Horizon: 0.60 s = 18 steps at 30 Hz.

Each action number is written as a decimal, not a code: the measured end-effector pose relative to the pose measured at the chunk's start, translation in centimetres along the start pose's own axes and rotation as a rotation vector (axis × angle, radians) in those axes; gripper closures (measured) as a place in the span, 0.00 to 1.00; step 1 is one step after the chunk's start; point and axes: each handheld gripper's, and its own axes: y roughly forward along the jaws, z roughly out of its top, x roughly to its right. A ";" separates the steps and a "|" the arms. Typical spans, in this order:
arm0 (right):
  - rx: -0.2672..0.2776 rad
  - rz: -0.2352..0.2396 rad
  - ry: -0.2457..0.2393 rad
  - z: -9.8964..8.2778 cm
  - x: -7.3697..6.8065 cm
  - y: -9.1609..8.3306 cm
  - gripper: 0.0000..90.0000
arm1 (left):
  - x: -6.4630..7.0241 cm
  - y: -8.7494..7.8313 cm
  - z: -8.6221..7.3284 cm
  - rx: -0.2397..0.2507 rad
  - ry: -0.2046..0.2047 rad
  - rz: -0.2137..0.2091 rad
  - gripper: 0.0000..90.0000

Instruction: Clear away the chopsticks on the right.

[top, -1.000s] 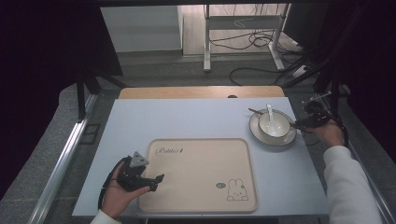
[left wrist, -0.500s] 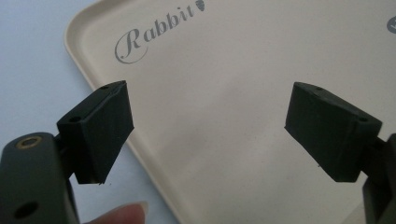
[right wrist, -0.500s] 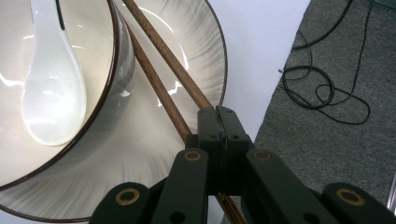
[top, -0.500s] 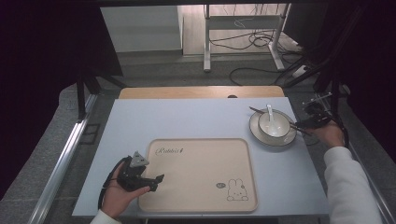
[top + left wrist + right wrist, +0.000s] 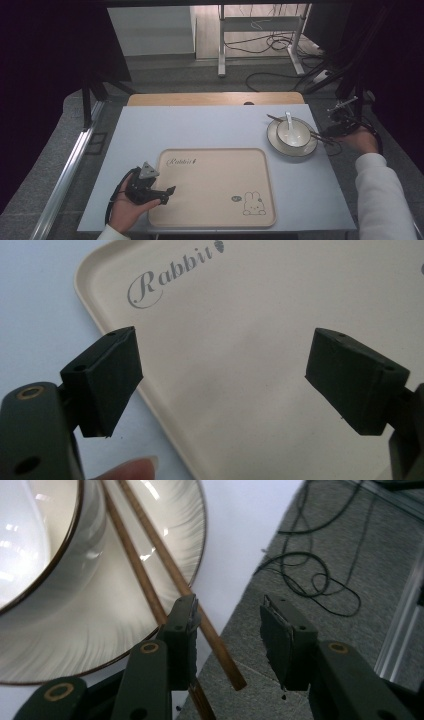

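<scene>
right tongs (image 5: pixel 227 625) sit at the three o'clock edge of the surface (image 5: pixel 210 130), beside the plate (image 5: pixel 272 142) that carries the bowl (image 5: pixel 292 134), and the jaws have just been opening, now standing about halfway apart. between them runs one of the chopsticks (image 5: pixel 150 545), its tip end poking out past the plate rim and off the surface edge; the other stick passes just behind the left pad. the pads don't look to be pressing, so by my read nothing is gripped there right now.

the key relation: the two chopsticks lie across the plate, long axis running from about ten o'clock to four o'clock in the high view, with the near ends pointing straight at the right tongs. that hand is plainly the closer one; the left is well apart, down at seven o'clock.

left tongs (image 5: pixel 222 375) hang wide open over the corner of the tray (image 5: pixel 280 300), holding nothing, a fingertip just visible below.

the count: two chopsticks, one bowl, one plate, one white spoon (image 5: pixel 288 122) standing in the bowl, one tray with a rabbit print
</scene>
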 end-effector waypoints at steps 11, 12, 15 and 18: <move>-0.041 0.049 -0.059 0.3 0.0 1.1 0.76 | -0.2 0.2 -0.1 -0.008 -0.003 -0.004 0.17; -0.043 0.053 -0.061 0.3 0.0 1.1 0.78 | -0.2 0.3 -0.1 -0.009 -0.002 -0.004 0.17; -0.047 0.062 -0.065 0.4 0.0 1.1 0.80 | -0.2 0.3 -0.2 -0.012 -0.001 -0.005 0.17; -0.060 0.068 -0.075 0.3 0.0 1.2 0.82 | -0.2 0.3 -0.2 -0.013 -0.001 -0.005 0.17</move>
